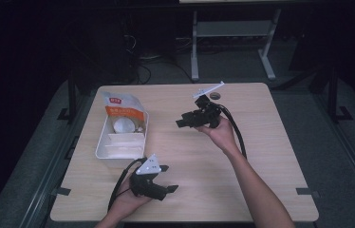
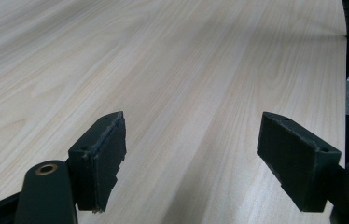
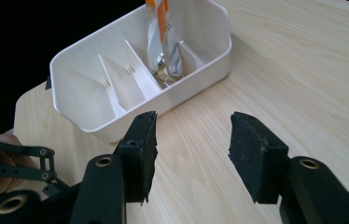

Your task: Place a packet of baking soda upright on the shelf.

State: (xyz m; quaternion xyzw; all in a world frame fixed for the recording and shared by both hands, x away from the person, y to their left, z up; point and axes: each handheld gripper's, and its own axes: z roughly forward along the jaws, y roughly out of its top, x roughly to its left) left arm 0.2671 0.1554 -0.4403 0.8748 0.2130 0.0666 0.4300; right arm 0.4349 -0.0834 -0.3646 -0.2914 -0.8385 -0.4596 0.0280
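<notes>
A white bin sits on the desk, with an orange-and-white pouch standing in its far compartment. The right tool hovers to the right of the bin, jaws spread and empty, pointing toward it. The left tool rests low over the desk just in front of the bin, jaws also spread, gripping nothing.

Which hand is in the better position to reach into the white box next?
The right gripper, probably. Its open fingers point at the white box with the orange-and-white bag. The left gripper, also open, faces bare table, away from the box.
</notes>
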